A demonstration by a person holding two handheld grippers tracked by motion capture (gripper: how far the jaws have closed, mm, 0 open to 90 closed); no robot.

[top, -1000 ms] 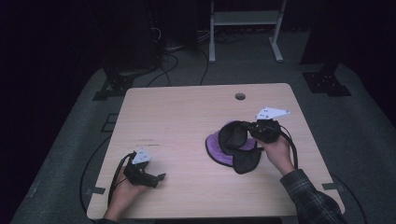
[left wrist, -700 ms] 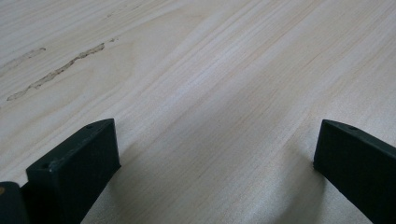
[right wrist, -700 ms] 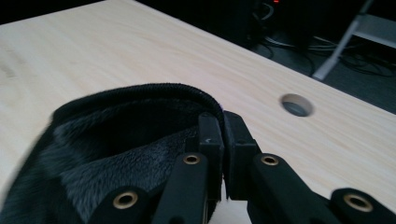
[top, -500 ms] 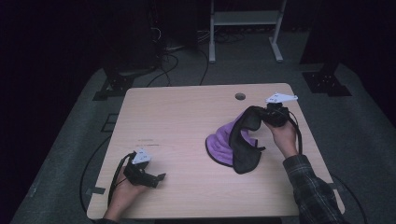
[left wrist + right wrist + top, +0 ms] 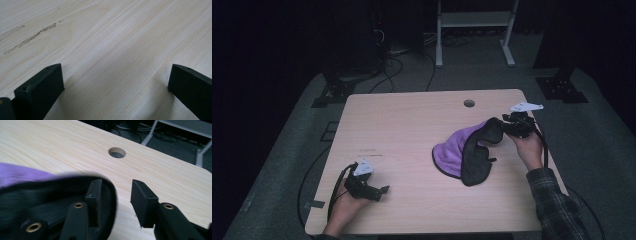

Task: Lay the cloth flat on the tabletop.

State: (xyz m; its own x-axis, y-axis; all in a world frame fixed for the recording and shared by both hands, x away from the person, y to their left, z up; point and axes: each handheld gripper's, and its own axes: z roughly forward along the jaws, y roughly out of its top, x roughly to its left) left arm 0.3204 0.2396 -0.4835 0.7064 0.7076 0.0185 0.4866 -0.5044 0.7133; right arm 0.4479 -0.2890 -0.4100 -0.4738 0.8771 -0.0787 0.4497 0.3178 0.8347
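Light wood table, cable hole ahead of the right gripper; dark floor and a white stand beyond. Right fingers have just been opening, now apart, cloth edge draped over one finger. Left gripper fingers wide apart over bare wood.

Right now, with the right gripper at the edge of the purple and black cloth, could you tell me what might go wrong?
The right gripper has just been opening; one of its fingers lies against the cloth's black band, the other apart, so the pulled-out edge may slump back. That finger could also snag the band on withdrawing. The left gripper rests open, too far to help.
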